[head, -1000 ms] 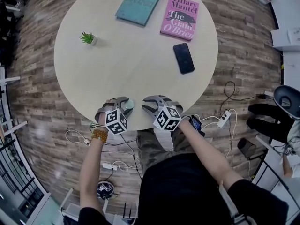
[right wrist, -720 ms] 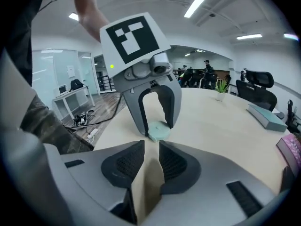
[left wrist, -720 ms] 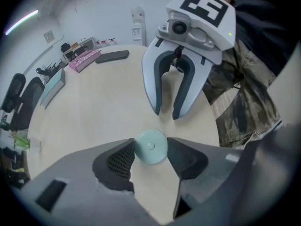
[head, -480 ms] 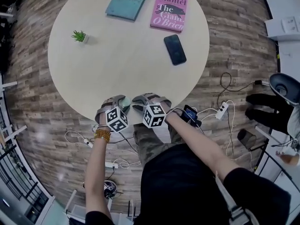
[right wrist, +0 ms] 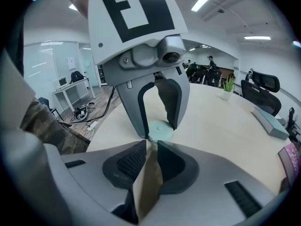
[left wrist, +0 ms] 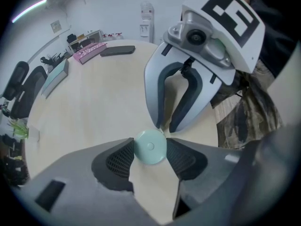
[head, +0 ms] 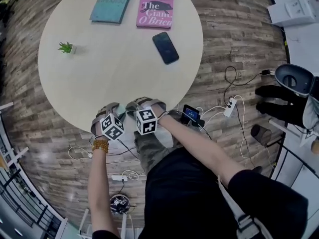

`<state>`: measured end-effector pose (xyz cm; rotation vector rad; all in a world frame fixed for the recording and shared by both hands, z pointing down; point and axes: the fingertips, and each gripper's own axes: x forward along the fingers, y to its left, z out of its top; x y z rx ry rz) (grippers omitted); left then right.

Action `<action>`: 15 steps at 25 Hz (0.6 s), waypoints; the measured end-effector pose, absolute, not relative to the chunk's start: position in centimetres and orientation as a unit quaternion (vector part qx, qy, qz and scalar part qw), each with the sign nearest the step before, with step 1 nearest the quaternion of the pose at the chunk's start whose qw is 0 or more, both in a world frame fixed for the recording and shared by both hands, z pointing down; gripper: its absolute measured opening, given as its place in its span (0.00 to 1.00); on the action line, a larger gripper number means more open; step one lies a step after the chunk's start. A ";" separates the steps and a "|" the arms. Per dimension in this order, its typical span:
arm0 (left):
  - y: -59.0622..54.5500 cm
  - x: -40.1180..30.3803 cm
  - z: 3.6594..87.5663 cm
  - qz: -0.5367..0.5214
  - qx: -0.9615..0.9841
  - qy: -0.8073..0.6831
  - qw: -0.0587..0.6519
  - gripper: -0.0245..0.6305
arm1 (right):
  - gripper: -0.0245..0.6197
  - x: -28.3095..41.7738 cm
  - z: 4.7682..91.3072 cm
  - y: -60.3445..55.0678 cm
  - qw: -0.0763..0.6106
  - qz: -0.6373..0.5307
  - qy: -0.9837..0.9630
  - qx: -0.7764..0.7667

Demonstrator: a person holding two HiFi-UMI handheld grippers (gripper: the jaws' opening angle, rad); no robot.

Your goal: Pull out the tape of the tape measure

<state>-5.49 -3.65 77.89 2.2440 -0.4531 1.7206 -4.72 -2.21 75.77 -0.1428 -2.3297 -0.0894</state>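
Jaws: my left gripper (left wrist: 149,150) is clamped on the round mint tape measure (left wrist: 150,144), a pad on each side, pinning the case so it won't slide when the tape is drawn. My right gripper (right wrist: 149,149) has just been closing. A narrow gap is left, its tips sit at the case's rim where the tab should be, and nothing is visibly pinched yet. The table (head: 114,78) is round with a bare middle. The case sits right at its near edge, so I judge the pull to my right runs free past the rim. The teal book (head: 112,1), pink book (head: 157,6), phone (head: 165,48) and plant (head: 66,47) are well apart on the far side, no obstruction.
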 end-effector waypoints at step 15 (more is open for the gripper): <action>-2.8 -3.0 75.1 0.530 0.745 -0.311 0.260 0.38 | 0.04 -1.0 72.4 -2.2 0.378 -0.069 -0.919 -0.088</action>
